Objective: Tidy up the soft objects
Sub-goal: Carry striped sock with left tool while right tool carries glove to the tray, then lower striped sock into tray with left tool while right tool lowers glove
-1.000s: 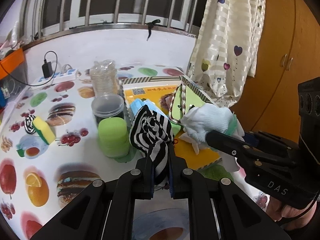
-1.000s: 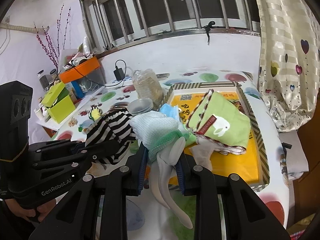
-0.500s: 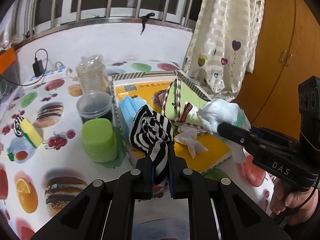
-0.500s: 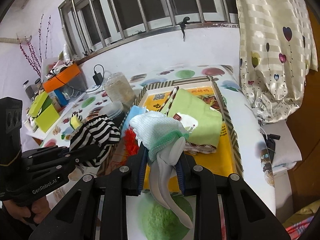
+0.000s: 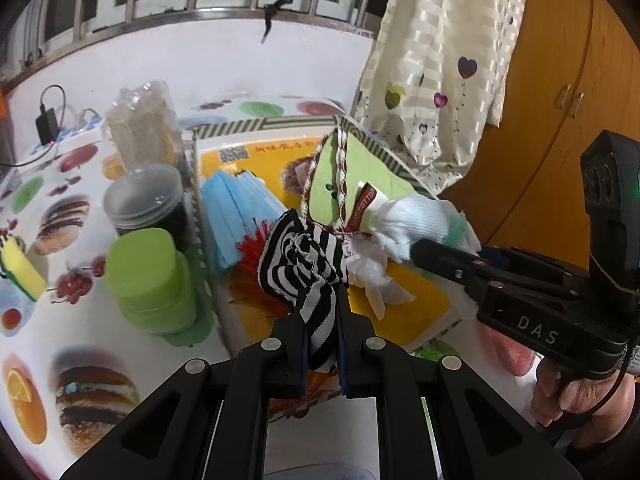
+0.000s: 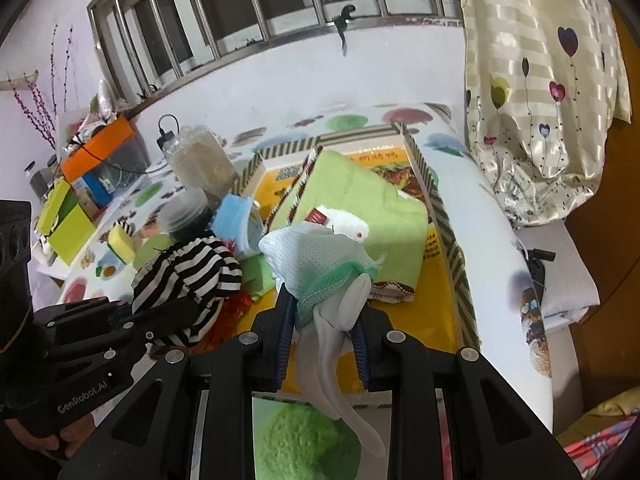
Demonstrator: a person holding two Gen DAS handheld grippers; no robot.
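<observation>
while each gripper pinches its sock, striped sock (image 5: 304, 264) hangs left of white sock (image 5: 416, 226).

I am in a lived-in room of a home. My table (image 5: 80, 364) wears an oilcloth printed with burgers, cherries and oranges. Behind it a barred window (image 6: 248, 12) sits above a white wall, and a cream curtain (image 6: 540, 92) with heart balloons hangs to the side, next to a wooden cupboard (image 5: 568, 92) with 2 small handles. Household clutter crowds the tabletop: a plastic jar (image 5: 142, 124), a sponge (image 5: 20, 268), a power strip (image 5: 64, 140) with a charger plugged in.
</observation>
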